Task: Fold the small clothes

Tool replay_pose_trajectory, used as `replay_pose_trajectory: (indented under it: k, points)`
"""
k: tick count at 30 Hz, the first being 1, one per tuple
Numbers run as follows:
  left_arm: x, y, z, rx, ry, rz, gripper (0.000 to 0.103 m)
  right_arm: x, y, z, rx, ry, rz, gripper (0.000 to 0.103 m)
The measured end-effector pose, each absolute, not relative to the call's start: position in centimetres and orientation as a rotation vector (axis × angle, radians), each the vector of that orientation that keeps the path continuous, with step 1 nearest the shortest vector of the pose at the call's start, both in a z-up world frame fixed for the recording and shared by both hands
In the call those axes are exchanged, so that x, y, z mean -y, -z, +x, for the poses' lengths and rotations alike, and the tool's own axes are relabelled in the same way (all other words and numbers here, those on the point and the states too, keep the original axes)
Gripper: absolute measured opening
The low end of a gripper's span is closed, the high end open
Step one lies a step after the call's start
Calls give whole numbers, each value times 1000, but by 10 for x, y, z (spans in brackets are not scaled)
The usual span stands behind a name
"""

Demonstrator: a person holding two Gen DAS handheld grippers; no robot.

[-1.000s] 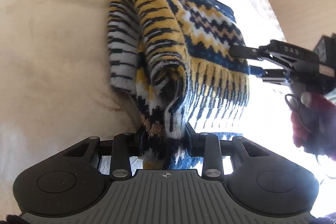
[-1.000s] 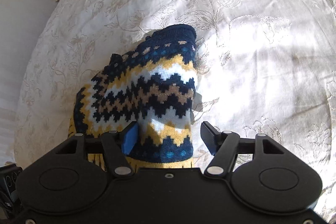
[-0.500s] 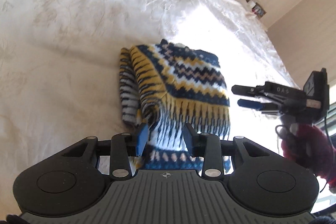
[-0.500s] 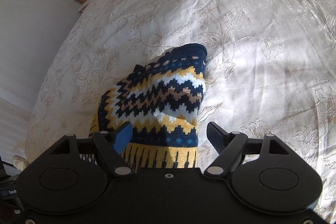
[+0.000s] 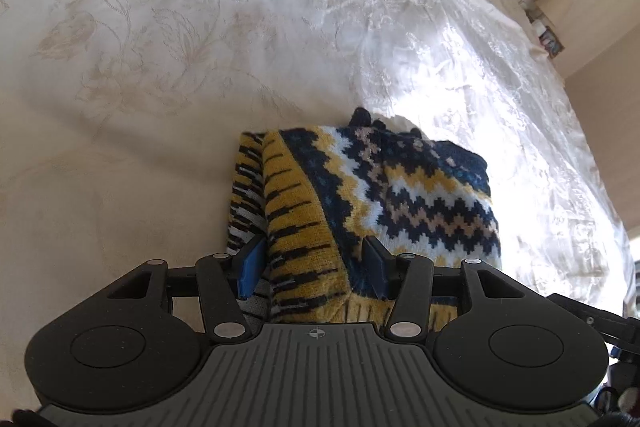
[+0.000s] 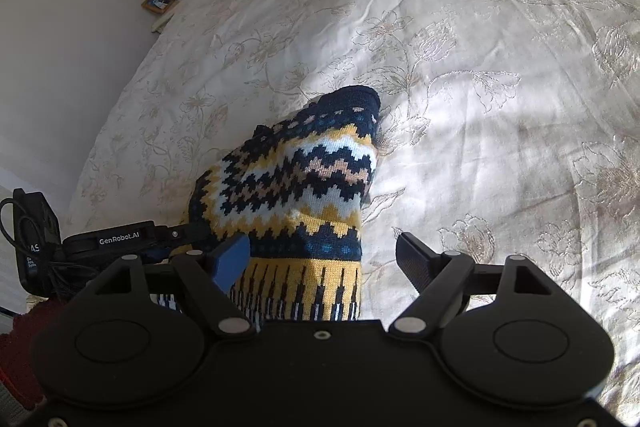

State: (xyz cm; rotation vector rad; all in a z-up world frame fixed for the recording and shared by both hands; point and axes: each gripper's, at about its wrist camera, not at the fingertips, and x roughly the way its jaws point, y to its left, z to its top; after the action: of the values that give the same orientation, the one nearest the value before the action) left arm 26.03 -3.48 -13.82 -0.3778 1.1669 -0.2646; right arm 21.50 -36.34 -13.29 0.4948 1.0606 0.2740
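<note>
Both grippers, left (image 5: 312,267) and right (image 6: 320,259), are hovering spread over the folded sweater (image 5: 360,195), gripping nothing; soft, floppy knit, best pinching its ribbed hem.

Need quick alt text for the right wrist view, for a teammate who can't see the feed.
A folded navy, yellow and white zigzag-knit garment lies on a cream floral bedspread, its near end between the open right gripper fingers. The left gripper reaches in from the left edge.
</note>
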Motion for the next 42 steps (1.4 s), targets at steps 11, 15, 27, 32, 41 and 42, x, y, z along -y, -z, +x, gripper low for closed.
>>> replay_pose_trajectory:
  k: [11, 15, 27, 32, 41, 42]
  points:
    - [16, 150, 245, -1182, 131, -339, 24, 351, 141, 251, -1061, -284, 452, 89]
    - [11, 152, 242, -1182, 116, -347, 27, 350, 153, 276, -1086, -247, 444, 89]
    - [6, 157, 245, -1202, 106, -324, 45, 335, 216, 322, -1267, -148, 246, 102]
    - [1, 153, 245, -1197, 141, -351, 52, 346, 200, 310, -1212, -166, 305, 102]
    - [19, 117, 213, -1121, 211, -191, 79, 363, 154, 260, -1087, -233, 370, 102]
    - [22, 113, 209, -1116, 216, -185, 80, 363, 150, 254, -1078, -243, 366, 102]
